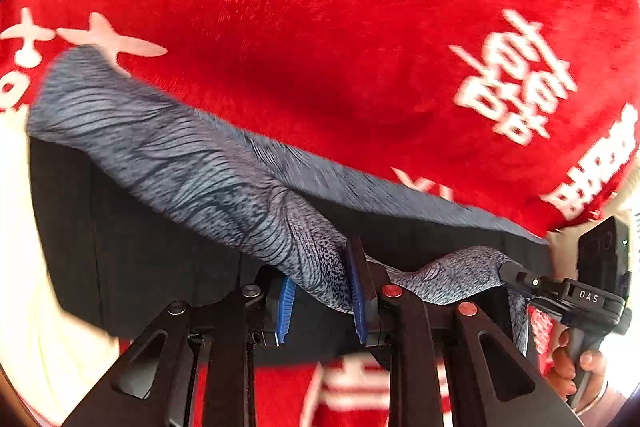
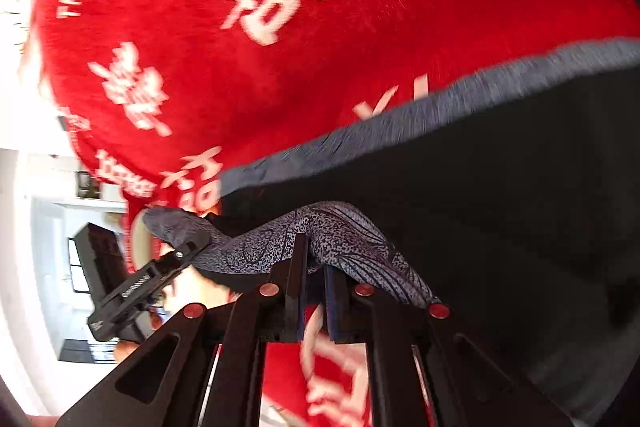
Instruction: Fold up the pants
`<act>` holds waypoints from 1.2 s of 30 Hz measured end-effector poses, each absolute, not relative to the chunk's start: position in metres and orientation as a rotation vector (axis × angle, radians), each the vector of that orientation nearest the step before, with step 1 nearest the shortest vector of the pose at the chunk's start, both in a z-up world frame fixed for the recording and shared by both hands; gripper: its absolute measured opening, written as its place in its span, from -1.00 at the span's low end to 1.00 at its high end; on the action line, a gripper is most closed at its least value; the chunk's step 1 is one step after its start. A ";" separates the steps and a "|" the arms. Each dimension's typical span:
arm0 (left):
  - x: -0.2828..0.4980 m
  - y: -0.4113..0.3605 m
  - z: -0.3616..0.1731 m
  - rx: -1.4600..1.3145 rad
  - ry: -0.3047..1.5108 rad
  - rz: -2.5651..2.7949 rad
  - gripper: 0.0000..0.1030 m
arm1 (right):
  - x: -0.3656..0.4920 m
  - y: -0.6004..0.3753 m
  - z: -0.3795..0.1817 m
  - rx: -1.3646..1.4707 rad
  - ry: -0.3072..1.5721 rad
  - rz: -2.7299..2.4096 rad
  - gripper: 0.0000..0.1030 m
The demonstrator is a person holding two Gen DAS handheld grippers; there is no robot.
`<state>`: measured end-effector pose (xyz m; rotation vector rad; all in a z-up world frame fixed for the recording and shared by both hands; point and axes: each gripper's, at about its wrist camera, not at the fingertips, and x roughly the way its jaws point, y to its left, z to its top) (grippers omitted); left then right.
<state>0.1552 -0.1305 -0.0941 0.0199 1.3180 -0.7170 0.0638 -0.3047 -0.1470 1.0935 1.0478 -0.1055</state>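
A pair of pants (image 1: pixel 160 151), blue-grey with a fine dark line pattern outside and a black inner face, hangs lifted above a red plush blanket (image 1: pixel 320 27) printed with white characters. One patterned edge of the pants is bunched and pinched at two points, and the rest of the cloth sags below that edge toward the blanket.

The left gripper (image 1: pixel 320 303) has its blue pads (image 1: pixel 286 307) closed partway onto a thick bunch of the patterned edge, which passes between them. The right gripper (image 2: pixel 314 291) is clamped almost fully closed on the same edge, further along; cloth drapes over its fingers. Seen from the left wrist camera, the right gripper sits beyond the bunch to the right, held by a hand (image 1: pixel 576 367).

The step in hand looks like carrying the gripped edge across to make a fold. To do it well, keep both grips at the same height and the edge taut between them, so the cloth lands straight. Lower the edge onto the far part of the pants, line up the borders, and release only once the cloth rests flat on the blanket.
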 end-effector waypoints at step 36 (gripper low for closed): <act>0.032 -0.227 -0.093 0.484 1.375 -0.841 0.47 | -0.179 -0.310 -0.098 1.026 1.155 -0.635 0.52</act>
